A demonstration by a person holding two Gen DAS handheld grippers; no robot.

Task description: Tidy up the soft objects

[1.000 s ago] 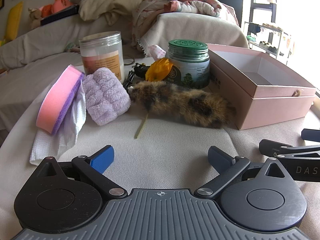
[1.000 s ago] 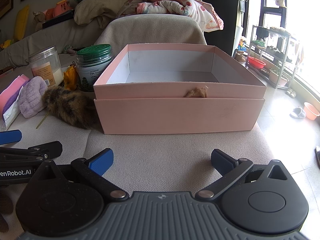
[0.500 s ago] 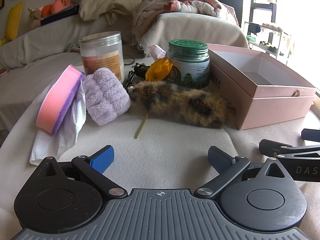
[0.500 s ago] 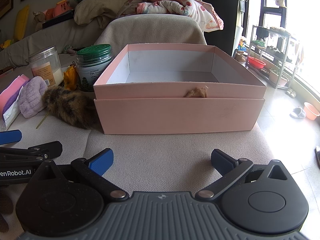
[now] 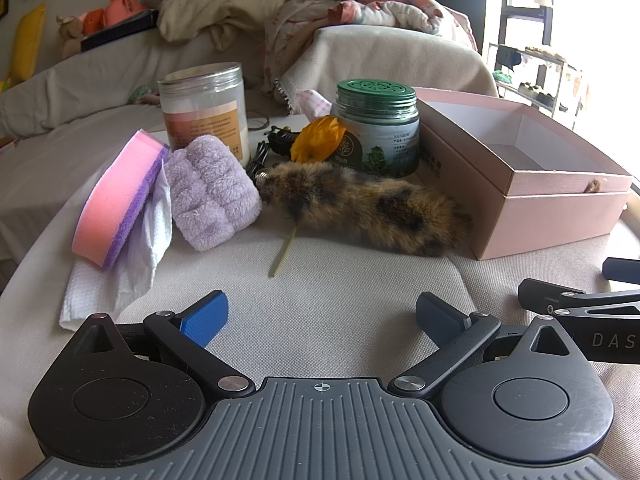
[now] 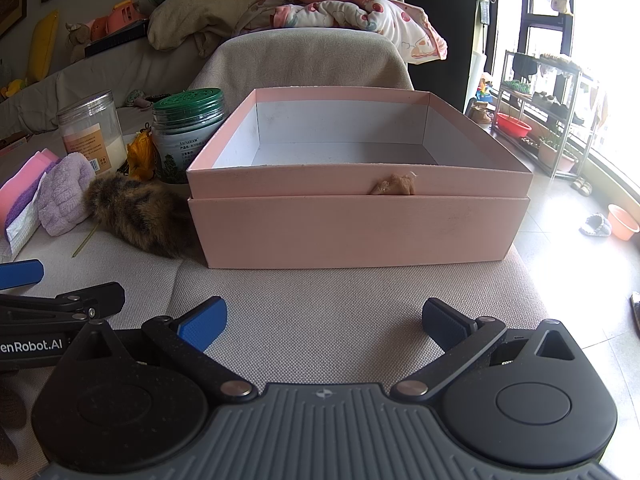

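Both grippers low over the cloth-covered table (image 5: 340, 292), side by side. Left gripper (image 5: 322, 312): jaws spread wide, nothing between them. Right gripper (image 6: 324, 318): same, wide apart and empty.

Soft things sit ahead of the left gripper: fur tail (image 5: 360, 204) nearest, straight ahead and a little right, its long axis running left-to-right across the gripper's line, far end against the pink box (image 5: 552, 216). Purple plush pad (image 5: 212, 196) ahead-left, touching the tail's near end; pink sponge (image 5: 116, 200) leans further left on white tissue (image 5: 116, 272).

Box is open, looks empty inside, directly ahead of the right gripper.

Judgement: left gripper is the nearer to the tail; jaws already lie crosswise to it, so a forward reach would straddle its middle. Box then lies to the right.
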